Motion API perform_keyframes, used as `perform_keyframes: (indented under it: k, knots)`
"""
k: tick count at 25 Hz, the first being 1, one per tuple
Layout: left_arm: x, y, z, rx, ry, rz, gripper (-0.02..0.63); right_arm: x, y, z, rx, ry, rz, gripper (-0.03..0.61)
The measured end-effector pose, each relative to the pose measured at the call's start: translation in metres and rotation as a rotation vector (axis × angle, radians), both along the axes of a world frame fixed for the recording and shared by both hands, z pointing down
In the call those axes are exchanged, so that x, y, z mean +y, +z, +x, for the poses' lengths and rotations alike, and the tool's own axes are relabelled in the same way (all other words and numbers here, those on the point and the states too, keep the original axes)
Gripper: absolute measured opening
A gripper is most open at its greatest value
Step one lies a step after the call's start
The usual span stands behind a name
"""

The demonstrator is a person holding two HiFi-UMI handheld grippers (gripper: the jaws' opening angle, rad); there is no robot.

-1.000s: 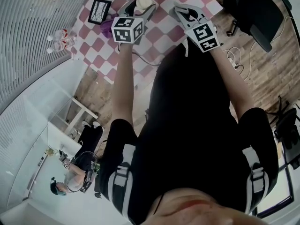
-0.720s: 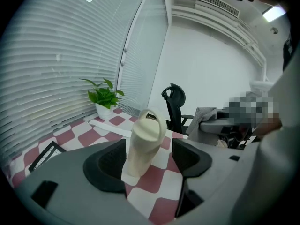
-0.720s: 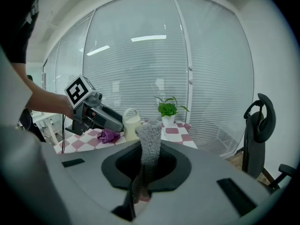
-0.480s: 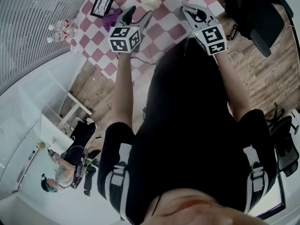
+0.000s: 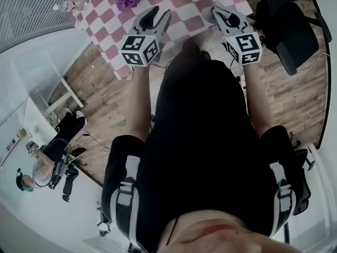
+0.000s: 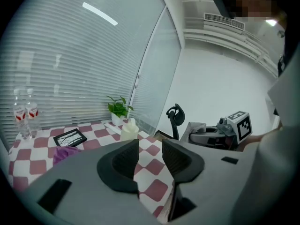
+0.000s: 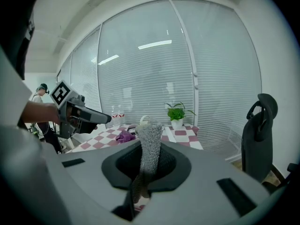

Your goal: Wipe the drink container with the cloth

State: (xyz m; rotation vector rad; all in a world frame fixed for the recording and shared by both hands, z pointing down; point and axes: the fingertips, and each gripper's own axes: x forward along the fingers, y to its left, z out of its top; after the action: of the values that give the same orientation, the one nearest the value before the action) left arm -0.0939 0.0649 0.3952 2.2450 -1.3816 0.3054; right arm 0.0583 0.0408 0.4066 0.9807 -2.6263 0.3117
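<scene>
Drink container: cream, pale, possibly a lidded jug (too small in the view to be sure). It stands upright on the far part of the table, well apart from both grippers and untouched.

Table: red-and-white checked top, set by a wall of slatted blinds. The person stands at its near edge with both arms held out over it.

Office chair: black, on the wood floor to the right of the table.

Second person: far off at lower left of the head view, on the floor beyond a white partition.

Left gripper: held above the near table edge and tilted a little downward. Its jaws have just been closing and now stand partly apart, with only checked tabletop showing through the gap. It holds nothing.

Right gripper: raised level with the left one, to its right. Its jaws are closed on a grey cloth, a knit strip that stands up out of the pads and trails below them.

Picture frame: black, lying flat on the table left of the container.

Purple cloth: crumpled on the table just beside the frame, nearer the person.

Potted plant: green, in a white pot behind the container by the blinds.

Two water bottles: clear with red labels, upright at the table's far left corner.
</scene>
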Motion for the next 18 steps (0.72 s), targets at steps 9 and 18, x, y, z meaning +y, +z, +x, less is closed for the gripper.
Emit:
perform_keyframes:
  k: [9, 18]
  knots:
    - [0.081, -0.017, 0.013, -0.039, -0.111, 0.027, 0.058, 0.051, -0.029, 0.027, -0.046, -0.048, 0.006, 0.041]
    - [0.134, -0.069, 0.003, -0.041, -0.221, 0.153, 0.04, 0.101, -0.078, 0.024, -0.164, -0.145, 0.018, 0.04]
